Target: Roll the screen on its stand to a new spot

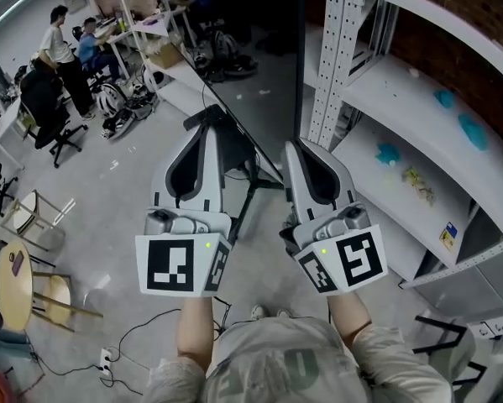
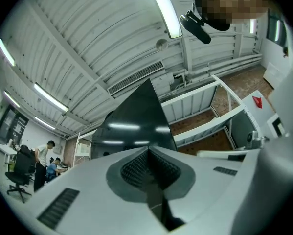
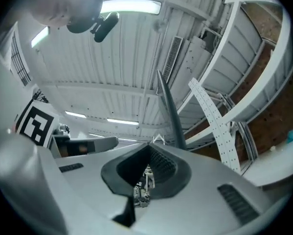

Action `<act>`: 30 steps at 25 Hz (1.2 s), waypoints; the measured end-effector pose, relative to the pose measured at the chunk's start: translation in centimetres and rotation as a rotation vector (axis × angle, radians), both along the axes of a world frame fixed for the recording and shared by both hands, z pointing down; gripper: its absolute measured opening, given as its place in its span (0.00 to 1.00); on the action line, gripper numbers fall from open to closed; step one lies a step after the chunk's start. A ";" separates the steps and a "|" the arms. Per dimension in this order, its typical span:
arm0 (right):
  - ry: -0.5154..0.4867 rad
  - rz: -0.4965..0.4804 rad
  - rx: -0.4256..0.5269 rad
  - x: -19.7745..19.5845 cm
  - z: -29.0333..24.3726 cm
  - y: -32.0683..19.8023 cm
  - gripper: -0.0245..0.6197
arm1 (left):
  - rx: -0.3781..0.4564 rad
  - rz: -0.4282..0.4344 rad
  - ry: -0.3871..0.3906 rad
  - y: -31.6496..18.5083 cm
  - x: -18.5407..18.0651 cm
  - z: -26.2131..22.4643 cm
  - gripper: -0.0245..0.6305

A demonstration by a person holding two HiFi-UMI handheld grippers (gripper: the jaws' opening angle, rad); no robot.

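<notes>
The screen (image 1: 259,65) is a big dark panel seen from above, standing just ahead of both grippers on a black stand (image 1: 253,193) with splayed legs. My left gripper (image 1: 207,133) points at the panel's near face, and its jaws are shut with nothing seen between them. In the left gripper view the black panel (image 2: 136,121) rises right behind the closed tips (image 2: 148,151). My right gripper (image 1: 295,145) is also shut and empty, close to the screen's right edge. The right gripper view shows the screen (image 3: 168,111) edge-on, just past the closed tips (image 3: 154,145).
A white shelving rack (image 1: 419,99) stands tight against the right, its perforated upright (image 1: 331,49) beside the screen. Teal items (image 1: 474,128) lie on a shelf. People (image 1: 62,44) work at desks far left, near an office chair (image 1: 45,112). A round wooden table (image 1: 12,284) and a power strip (image 1: 107,361) sit lower left.
</notes>
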State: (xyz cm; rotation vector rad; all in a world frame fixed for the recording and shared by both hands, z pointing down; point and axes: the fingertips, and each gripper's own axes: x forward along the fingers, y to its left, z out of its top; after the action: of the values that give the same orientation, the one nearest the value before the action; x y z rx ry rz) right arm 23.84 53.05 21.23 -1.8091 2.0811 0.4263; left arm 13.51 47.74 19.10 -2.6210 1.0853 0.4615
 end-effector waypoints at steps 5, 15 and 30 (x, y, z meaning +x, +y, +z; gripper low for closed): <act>0.056 -0.064 -0.083 -4.3 4.0 -0.1 0.07 | -0.122 -0.054 -0.045 0.6 -3.2 6.4 0.06; 0.113 -0.137 -0.230 -7.2 9.5 -1.6 0.07 | -0.253 -0.141 -0.115 1.3 -6.4 13.8 0.06; 0.101 -0.137 -0.235 -6.1 9.7 -2.1 0.07 | -0.276 -0.125 -0.131 1.3 -5.3 14.9 0.06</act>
State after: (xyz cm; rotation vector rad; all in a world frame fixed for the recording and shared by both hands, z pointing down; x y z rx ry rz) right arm 17.73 51.00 30.95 -1.7872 2.3946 0.2498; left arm 8.20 49.05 34.03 -2.7452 1.3423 0.1181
